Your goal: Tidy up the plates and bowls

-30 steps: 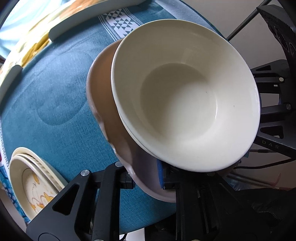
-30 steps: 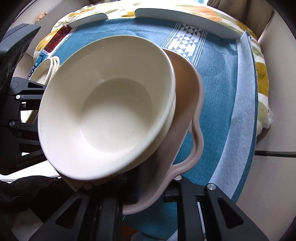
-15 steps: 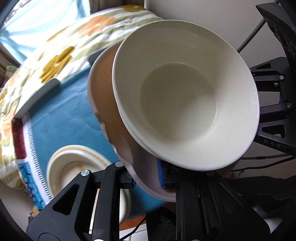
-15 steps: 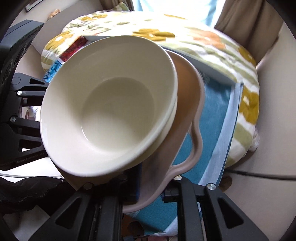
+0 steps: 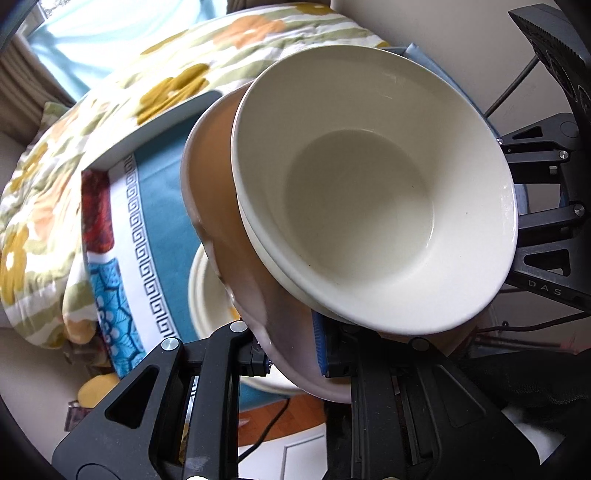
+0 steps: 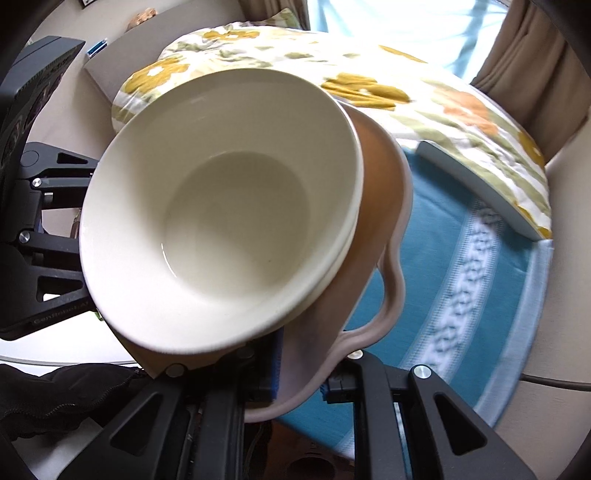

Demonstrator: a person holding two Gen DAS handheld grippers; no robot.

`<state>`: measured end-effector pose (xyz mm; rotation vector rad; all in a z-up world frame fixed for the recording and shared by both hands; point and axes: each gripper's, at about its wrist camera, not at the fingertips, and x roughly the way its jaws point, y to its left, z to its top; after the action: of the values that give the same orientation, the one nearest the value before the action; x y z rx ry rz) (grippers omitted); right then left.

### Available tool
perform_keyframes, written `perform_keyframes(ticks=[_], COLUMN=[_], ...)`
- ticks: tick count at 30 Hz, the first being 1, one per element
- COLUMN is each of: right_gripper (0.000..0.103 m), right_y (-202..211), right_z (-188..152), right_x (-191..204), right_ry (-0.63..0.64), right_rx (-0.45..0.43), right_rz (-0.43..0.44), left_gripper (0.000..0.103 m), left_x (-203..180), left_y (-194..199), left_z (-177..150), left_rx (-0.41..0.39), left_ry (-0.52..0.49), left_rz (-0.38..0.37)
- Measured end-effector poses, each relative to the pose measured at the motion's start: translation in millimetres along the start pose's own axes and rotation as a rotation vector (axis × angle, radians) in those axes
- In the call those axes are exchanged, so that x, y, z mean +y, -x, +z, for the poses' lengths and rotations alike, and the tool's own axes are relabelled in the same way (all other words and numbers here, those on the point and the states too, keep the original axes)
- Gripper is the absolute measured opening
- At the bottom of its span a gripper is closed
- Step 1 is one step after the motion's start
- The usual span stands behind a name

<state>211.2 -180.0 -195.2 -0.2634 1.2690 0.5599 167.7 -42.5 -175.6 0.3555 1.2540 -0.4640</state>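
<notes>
Left wrist view: both claws, left claw (image 5: pixel 291 354) and right claw (image 6: pixel 301 373), clamp opposite rims of a pinkish tray-plate (image 5: pixel 218 192) carrying stacked cream bowls (image 5: pixel 373 206) above the teal-clothed desk (image 5: pixel 166 192); glazed, rigid, breakable, likely slippery.

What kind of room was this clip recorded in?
Probably a bedroom or a living room at home: a floral quilt lies behind the blue patterned cloth, and curtains frame a bright window.
</notes>
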Motion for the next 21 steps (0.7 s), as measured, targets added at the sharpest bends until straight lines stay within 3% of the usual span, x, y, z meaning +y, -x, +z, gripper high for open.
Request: perform_keyframes(ticks=[7,21], right_gripper=[0.014,0.014], right_y=[-39.6,-77.1], right_z=[4.8,-1.0], right_x=[34.2,50.5], right_ry=[-0.064,-0.107], right_rx=[0.034,0.073], right_rz=[0.020,-0.021], left_gripper=[0.014,0.015], left_x=[38.9,49.7], left_y=[-35.2,-74.9], left_z=[-26.6,-52.2], left_rx=[0.016,0.054], left_ry=[-0.004,0.001], left_rz=[-0.025,-0.074])
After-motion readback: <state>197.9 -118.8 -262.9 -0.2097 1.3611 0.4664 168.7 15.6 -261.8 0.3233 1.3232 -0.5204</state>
